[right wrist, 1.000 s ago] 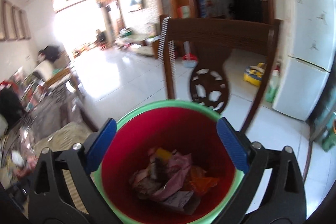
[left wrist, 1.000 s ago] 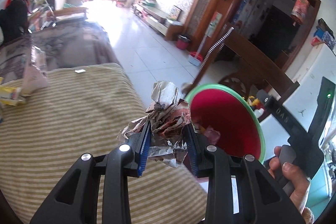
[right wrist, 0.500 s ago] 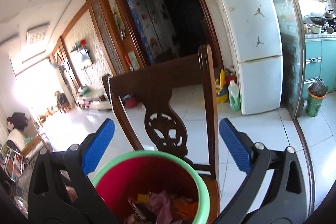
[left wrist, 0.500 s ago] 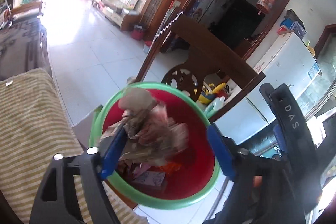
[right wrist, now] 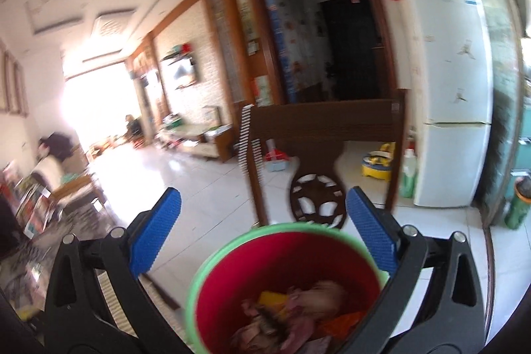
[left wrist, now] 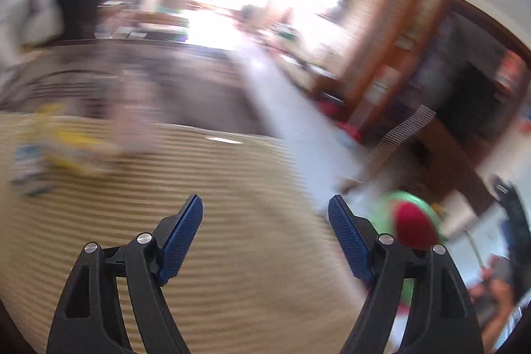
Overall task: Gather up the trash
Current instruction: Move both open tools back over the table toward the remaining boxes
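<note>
My left gripper (left wrist: 265, 214) is open with nothing between its blue pads, above the tan striped tablecloth (left wrist: 232, 254). The whole left wrist view is smeared by motion. Blurred trash lies at the table's left: a yellow packet (left wrist: 76, 151) and a pale pink bag (left wrist: 132, 121). The red bucket with a green rim (left wrist: 415, 221) shows low on the right, behind the right finger. In the right wrist view the bucket (right wrist: 215, 257) sits low between the fingers of my right gripper (right wrist: 262, 221), which is open. A crumpled paper wad (right wrist: 322, 291) lies among wrappers inside it.
A dark wooden chair back (right wrist: 325, 125) rises just behind the bucket. A white fridge (right wrist: 448, 88) stands to the right, with a green bottle (right wrist: 406, 178) and a yellow tub (right wrist: 378, 165) on the tiled floor. A hand (left wrist: 494, 291) is at the lower right.
The left gripper carried the crumpled paper over the bucket, opened and dropped it in, then swung back left over the table. The right gripper's view tilted up, so the bucket sits lower in frame.
</note>
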A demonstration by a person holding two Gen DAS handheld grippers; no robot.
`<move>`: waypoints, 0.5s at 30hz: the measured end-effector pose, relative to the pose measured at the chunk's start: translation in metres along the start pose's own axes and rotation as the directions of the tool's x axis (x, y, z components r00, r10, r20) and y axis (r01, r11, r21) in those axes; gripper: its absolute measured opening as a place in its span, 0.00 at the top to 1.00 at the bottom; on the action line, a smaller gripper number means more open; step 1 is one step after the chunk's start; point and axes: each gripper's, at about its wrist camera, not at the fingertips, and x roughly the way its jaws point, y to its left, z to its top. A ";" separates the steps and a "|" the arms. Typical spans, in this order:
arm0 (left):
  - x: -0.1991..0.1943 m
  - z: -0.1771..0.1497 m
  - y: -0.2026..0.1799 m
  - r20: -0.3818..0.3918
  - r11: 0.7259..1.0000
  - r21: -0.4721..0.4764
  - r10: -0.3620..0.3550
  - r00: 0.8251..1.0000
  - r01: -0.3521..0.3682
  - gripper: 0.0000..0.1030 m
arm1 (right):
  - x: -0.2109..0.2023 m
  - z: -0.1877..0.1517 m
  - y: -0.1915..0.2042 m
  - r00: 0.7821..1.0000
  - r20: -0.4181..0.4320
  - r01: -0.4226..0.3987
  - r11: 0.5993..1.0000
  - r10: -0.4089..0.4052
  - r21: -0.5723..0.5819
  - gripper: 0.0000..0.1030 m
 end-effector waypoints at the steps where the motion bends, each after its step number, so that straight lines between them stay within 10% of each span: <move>1: -0.003 0.004 0.027 0.003 0.996 -0.032 0.081 0.997 -0.081 0.27 | 0.001 -0.002 0.010 0.999 -0.020 -0.031 0.999 0.031 -0.018 0.05; 4: -0.003 0.012 0.099 -0.040 0.948 -0.141 0.283 0.958 -0.285 0.28 | 0.000 -0.008 0.043 0.991 -0.072 -0.115 0.990 0.109 -0.079 0.05; 8: 0.009 0.021 0.179 -0.143 0.875 -0.267 0.378 0.915 -0.403 0.29 | -0.010 -0.017 0.082 0.981 -0.082 -0.186 0.974 0.176 -0.129 0.05; 15: 0.056 0.052 0.204 -0.198 0.887 -0.161 0.400 0.895 -0.433 0.29 | -0.013 -0.037 0.135 0.964 -0.133 -0.257 0.937 0.231 -0.235 0.05</move>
